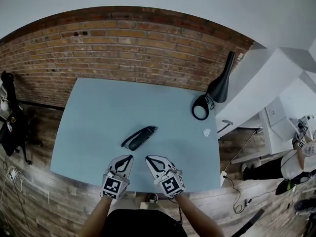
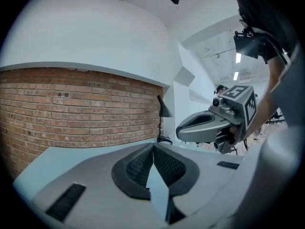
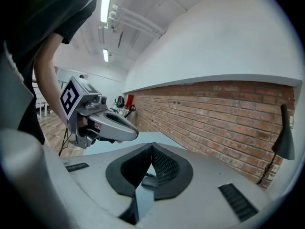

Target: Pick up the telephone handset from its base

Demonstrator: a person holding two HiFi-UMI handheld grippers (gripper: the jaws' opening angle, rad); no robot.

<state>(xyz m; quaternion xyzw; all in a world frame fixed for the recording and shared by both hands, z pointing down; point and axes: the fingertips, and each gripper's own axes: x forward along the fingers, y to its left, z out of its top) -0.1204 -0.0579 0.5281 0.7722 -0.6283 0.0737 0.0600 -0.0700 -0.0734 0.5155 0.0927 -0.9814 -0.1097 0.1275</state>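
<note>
Handset of dark plastic lies aslant near the middle of the pale blue table, just ahead of both my grippers. From here I cannot separate it from any base beneath it. The left gripper has its jaws pressed together on nothing, and the right gripper likewise shows its ribbed black pads meeting at the tips, empty.

I judge the handset light, rigid and smooth-shelled, a long rounded bar that could slip if pinched at a bulging end. The narrower waist, taken across its width, looks the surest hold, and the jaws must part first. Their cross-hatched rubber should bite well on hard plastic.

The tabletop is matte and flat. Behind it runs a rough red brick wall. A black cone-shaded lamp on a ring foot stands at the far right corner, with a small white object near it.
</note>
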